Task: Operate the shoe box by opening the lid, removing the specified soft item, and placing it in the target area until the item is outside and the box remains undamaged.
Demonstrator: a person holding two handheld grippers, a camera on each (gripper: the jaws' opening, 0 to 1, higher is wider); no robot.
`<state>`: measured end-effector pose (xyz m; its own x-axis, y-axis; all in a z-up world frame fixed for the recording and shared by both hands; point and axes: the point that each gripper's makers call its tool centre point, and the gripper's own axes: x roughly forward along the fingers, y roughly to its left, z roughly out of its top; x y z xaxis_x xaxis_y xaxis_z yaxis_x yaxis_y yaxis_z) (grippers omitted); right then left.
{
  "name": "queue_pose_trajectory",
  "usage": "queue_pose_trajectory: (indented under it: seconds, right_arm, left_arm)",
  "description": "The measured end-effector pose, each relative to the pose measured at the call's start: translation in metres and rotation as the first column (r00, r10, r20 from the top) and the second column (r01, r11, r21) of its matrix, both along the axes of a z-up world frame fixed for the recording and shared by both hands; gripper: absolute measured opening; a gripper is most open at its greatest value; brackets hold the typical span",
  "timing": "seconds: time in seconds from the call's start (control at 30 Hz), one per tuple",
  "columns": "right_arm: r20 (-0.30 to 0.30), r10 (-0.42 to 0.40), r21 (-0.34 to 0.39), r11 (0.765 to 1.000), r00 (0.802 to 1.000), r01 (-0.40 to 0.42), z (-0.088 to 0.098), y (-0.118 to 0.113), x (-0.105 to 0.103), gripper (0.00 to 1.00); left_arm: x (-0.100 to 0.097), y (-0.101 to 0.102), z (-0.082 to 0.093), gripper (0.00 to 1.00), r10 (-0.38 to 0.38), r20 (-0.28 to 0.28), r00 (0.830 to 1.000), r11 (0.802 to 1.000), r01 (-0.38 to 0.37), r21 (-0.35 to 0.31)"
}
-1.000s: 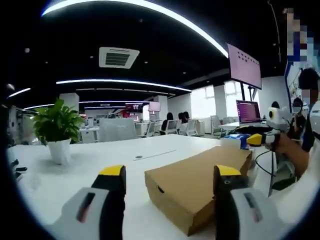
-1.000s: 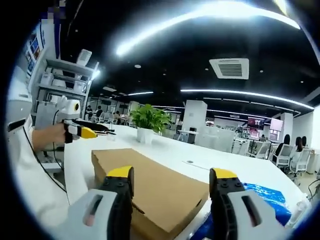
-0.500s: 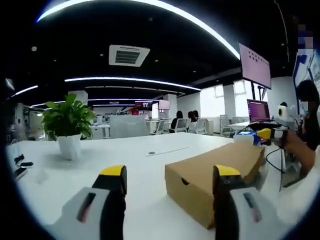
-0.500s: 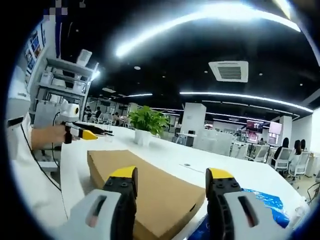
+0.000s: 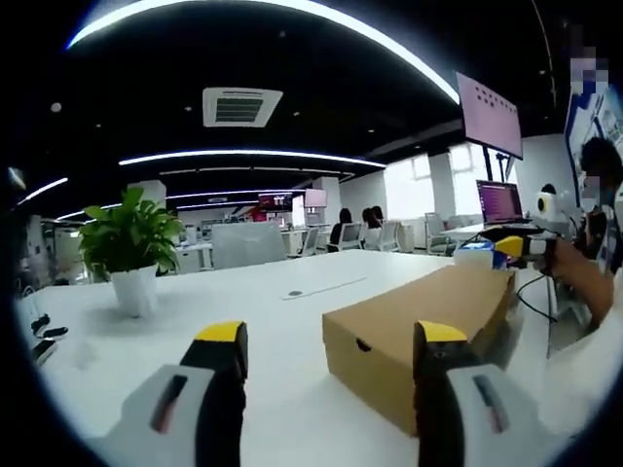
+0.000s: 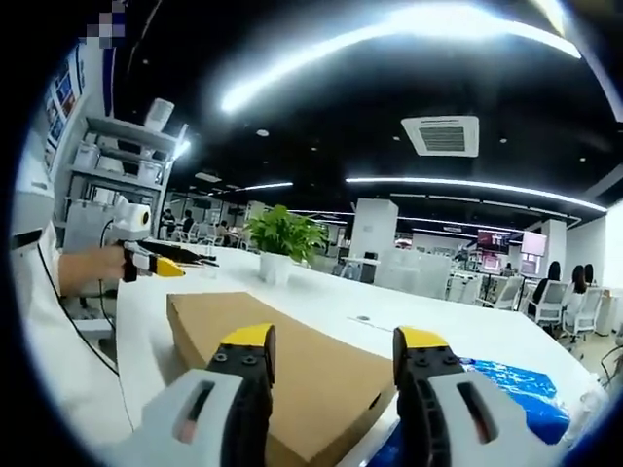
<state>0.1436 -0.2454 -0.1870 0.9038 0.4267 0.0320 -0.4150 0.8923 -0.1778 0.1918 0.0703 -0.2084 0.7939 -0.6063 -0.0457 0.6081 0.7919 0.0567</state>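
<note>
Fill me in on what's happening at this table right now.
A person holds a two-jaw gripper in each hand over a white table. A closed cardboard shoe box lies on it, lid still down, nothing taken out yet. The left gripper and the right gripper are both open and hold nothing, each aimed toward the box without touching it. A blue package lies beside the box, and a potted plant stands farther off on the table.
</note>
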Motion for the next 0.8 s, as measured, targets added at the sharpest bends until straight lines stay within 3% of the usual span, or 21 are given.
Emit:
queue_pose_trajectory:
  seconds: [0.8]
  right_arm:
    - [0.002,0.006,-0.022,1.000,1.000,-0.006,-0.0033,0.0054,-0.0023,0.48]
  left_arm:
    - [-0.0015,-0.0019,0.0002,0.65,0.009,0.008,1.000,0.999,-0.009,0.032]
